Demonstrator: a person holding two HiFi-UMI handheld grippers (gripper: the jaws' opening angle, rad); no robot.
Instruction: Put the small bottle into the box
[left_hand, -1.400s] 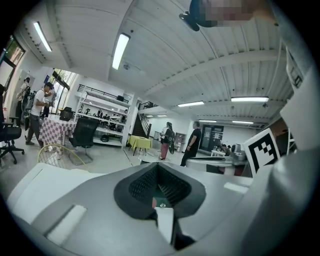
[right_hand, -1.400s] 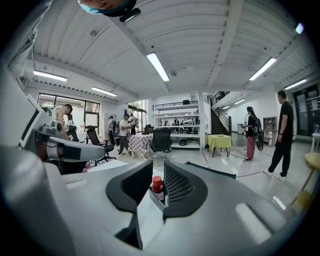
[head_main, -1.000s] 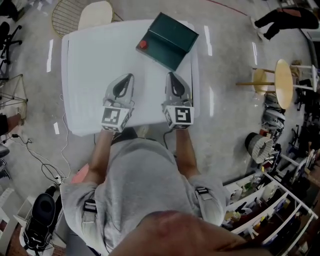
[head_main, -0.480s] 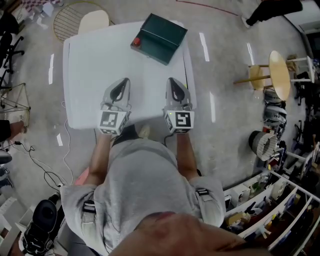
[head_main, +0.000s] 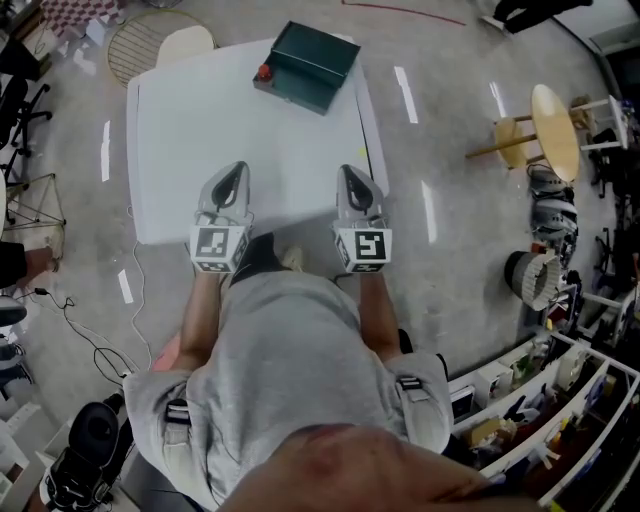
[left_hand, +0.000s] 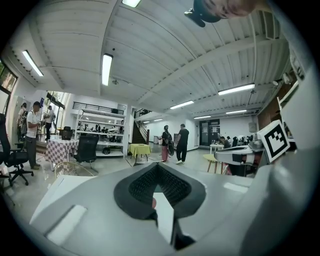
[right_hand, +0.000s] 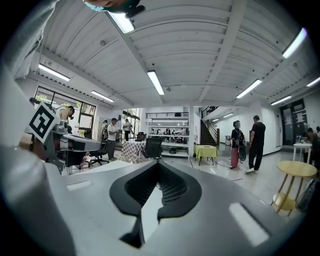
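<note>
A dark green box (head_main: 308, 66) lies at the far right corner of the white table (head_main: 190, 130). A small bottle with a red cap (head_main: 264, 72) stands against the box's left end. My left gripper (head_main: 234, 172) and right gripper (head_main: 350, 172) hover side by side over the table's near edge, both pointing toward the box and well short of it. In the left gripper view the jaws (left_hand: 158, 167) meet at the tip with nothing held. The right gripper view likewise has the jaws (right_hand: 159, 165) shut and empty, and neither the box nor the bottle is clear in the two gripper views.
A round wire-frame stool (head_main: 150, 40) stands beyond the table's far left corner. A round wooden table (head_main: 555, 118) is on the right, with cluttered shelves (head_main: 540, 400) at the lower right. Cables (head_main: 100, 340) lie on the floor at left. People (left_hand: 180, 144) stand far off in the hall.
Both grippers have drawn back from the middle of the table to its near edge, away from the box and bottle. Their jaws look the same.
</note>
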